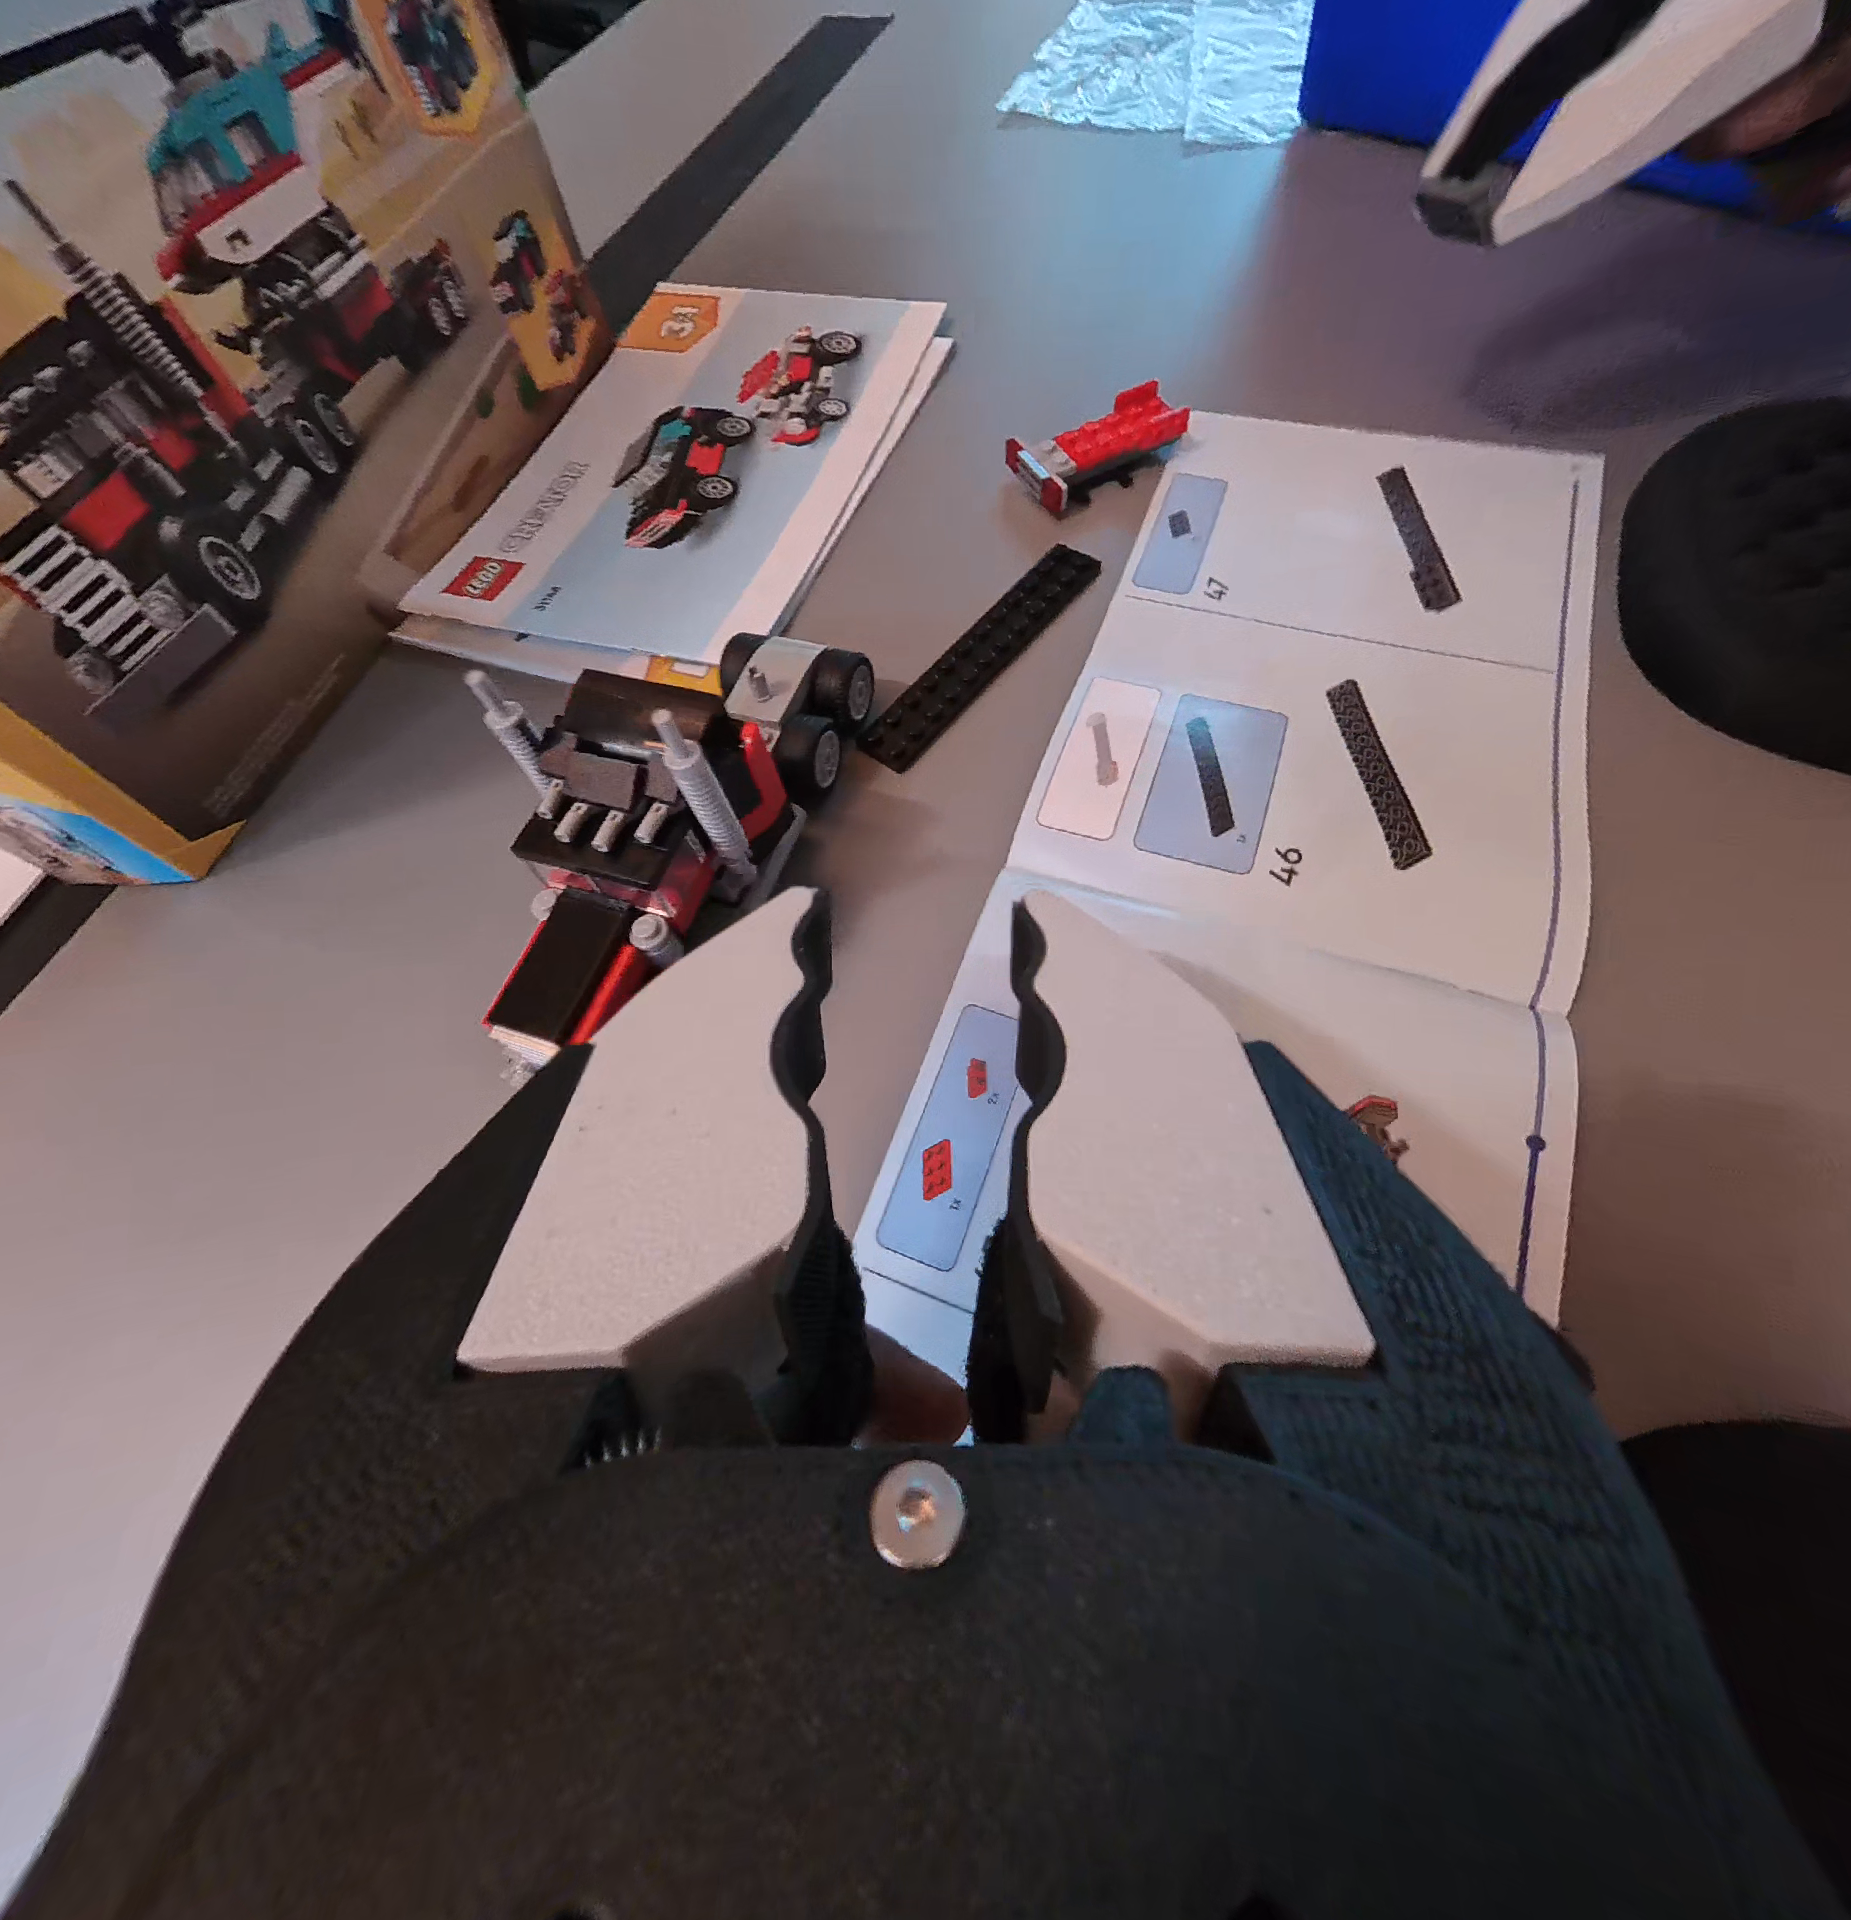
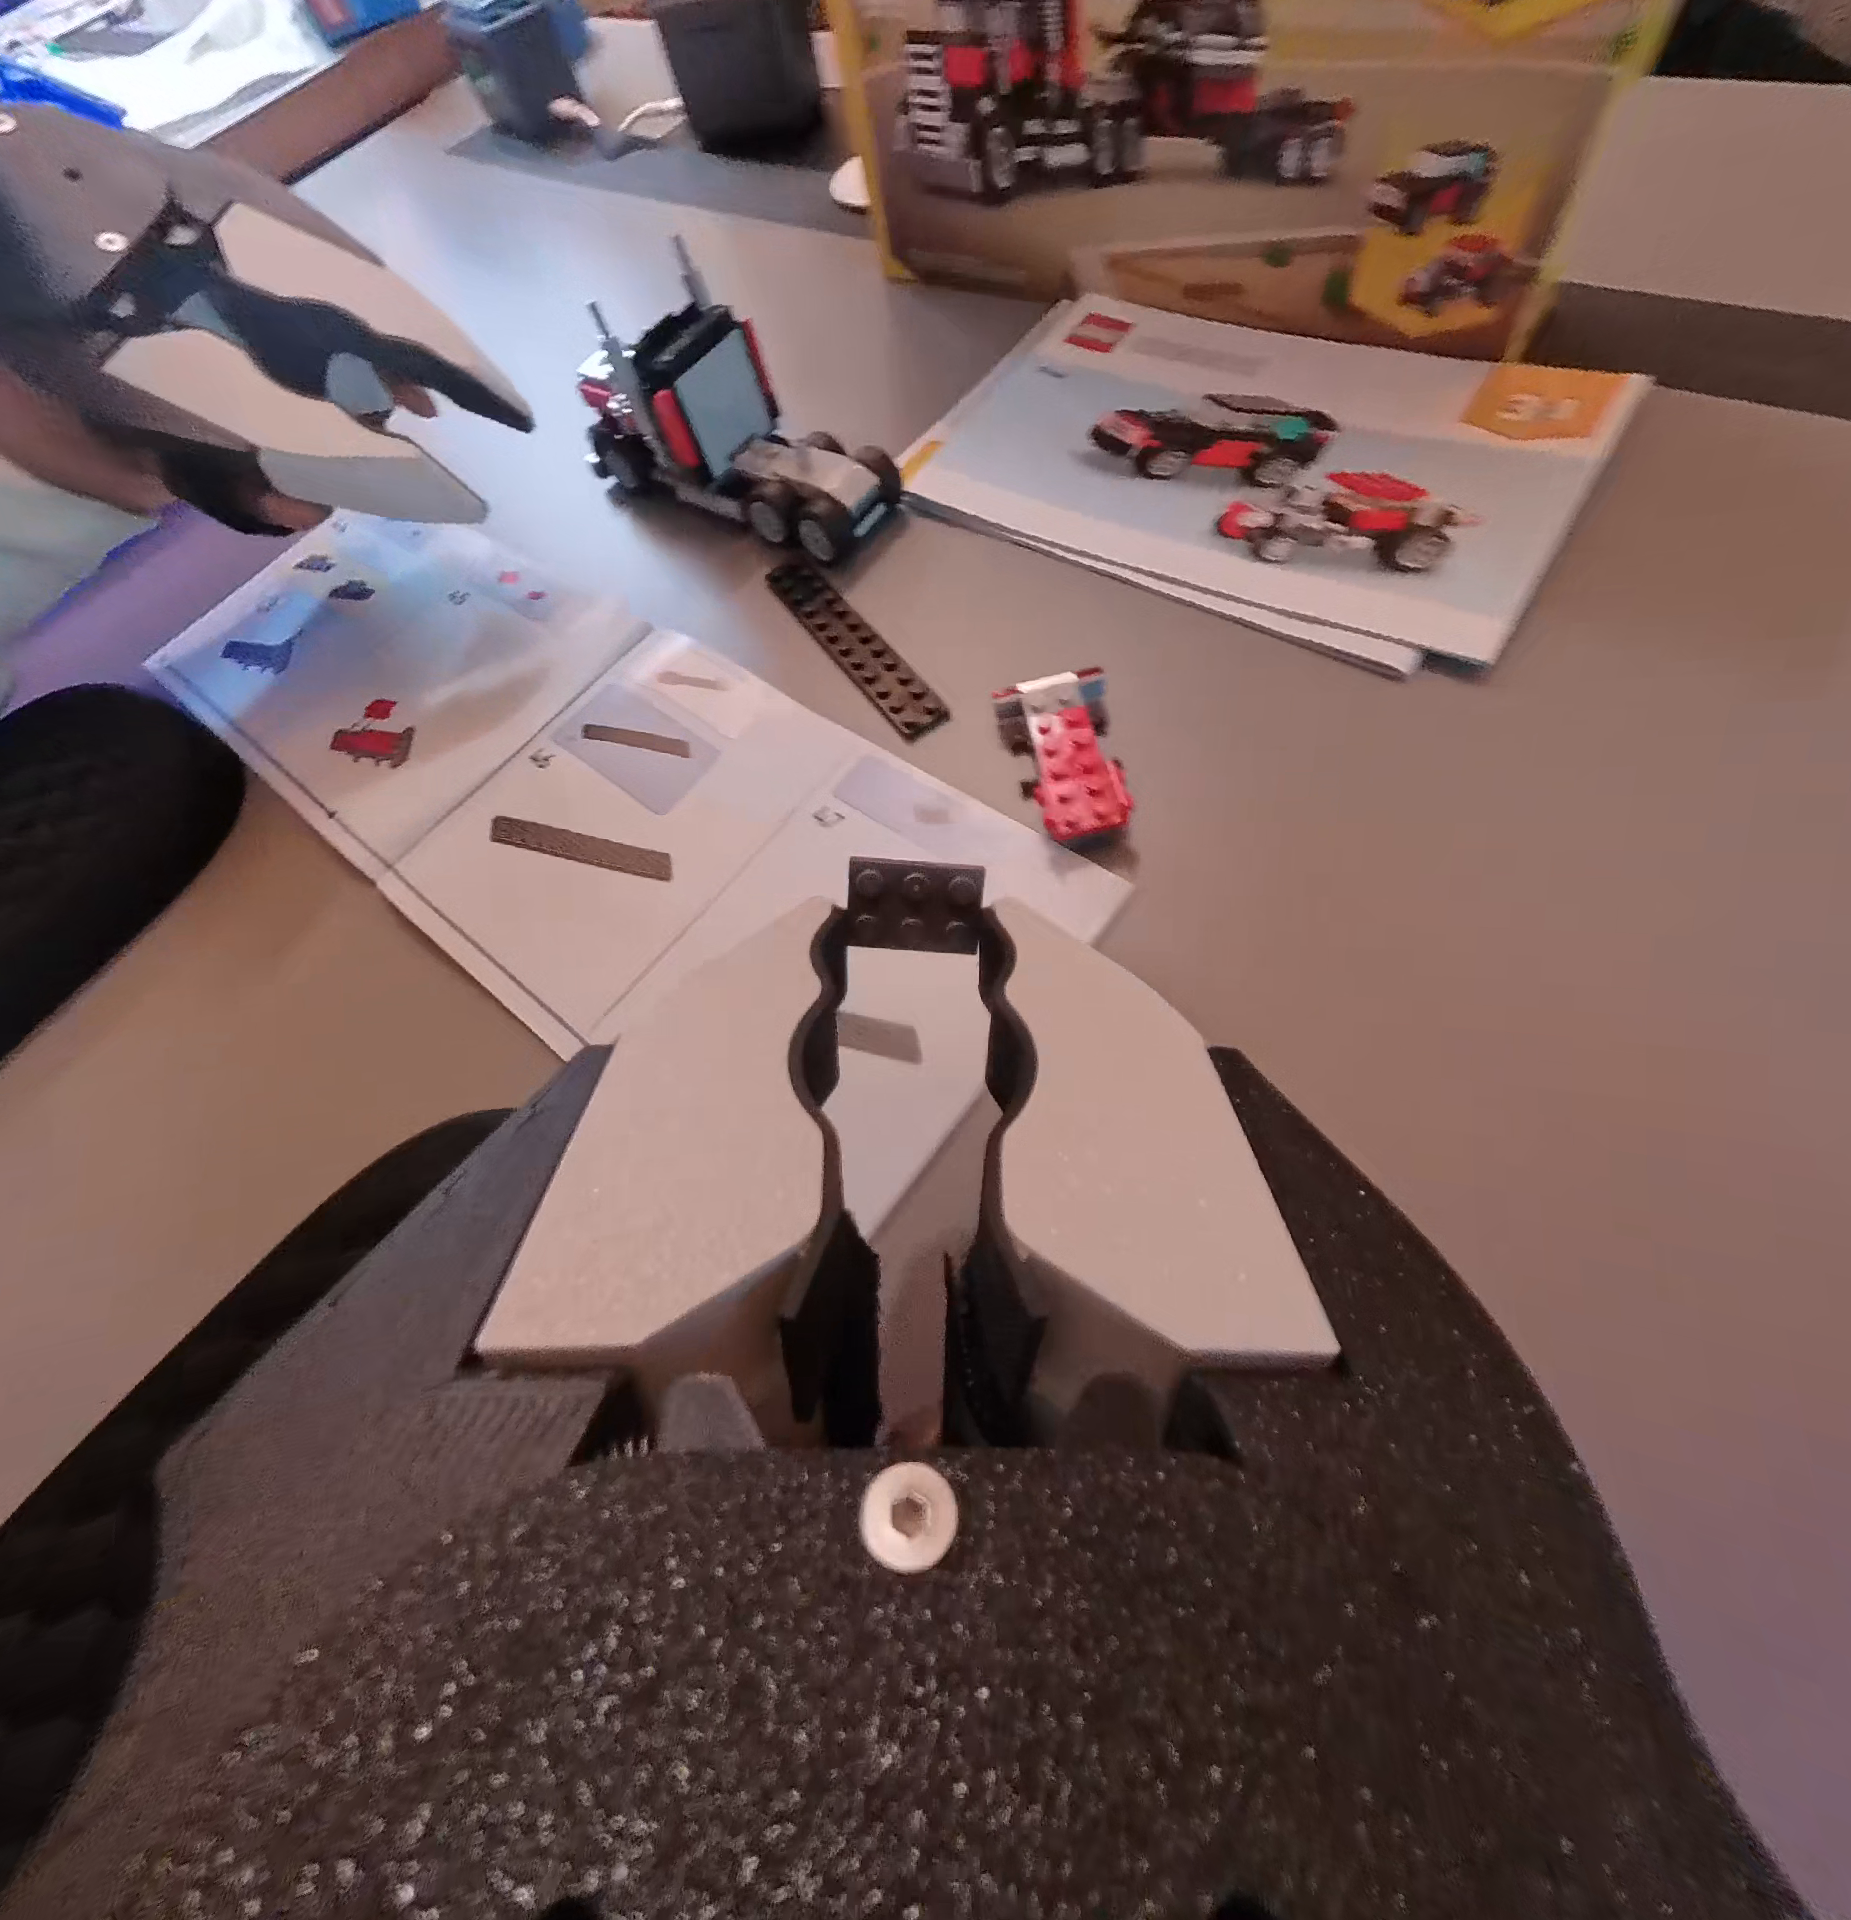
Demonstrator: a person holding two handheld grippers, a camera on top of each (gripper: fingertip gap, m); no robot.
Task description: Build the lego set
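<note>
My left gripper (image 1: 921,914) is open and empty, low over the table between the truck and the open booklet. It also shows at the upper left of the right wrist view (image 2: 495,468). The black and red lego truck (image 1: 672,831) stands just left of its fingers (image 2: 734,436). A long black plate (image 1: 983,655) lies flat behind the truck (image 2: 859,649). A small red and grey assembly (image 1: 1097,447) lies beyond it (image 2: 1066,758). My right gripper (image 2: 914,930) is shut on a small dark plate (image 2: 914,904), held above the open instruction booklet (image 2: 588,769).
The open booklet (image 1: 1368,727) lies right of the truck. Closed booklets (image 1: 692,468) and the set's box (image 1: 225,416) stand at the far left. A black padded object (image 1: 1762,582) sits at the table's right edge. A plastic bag (image 1: 1160,73) and a blue bin (image 1: 1420,62) lie at the back. Left tips to right tips: about 25 cm.
</note>
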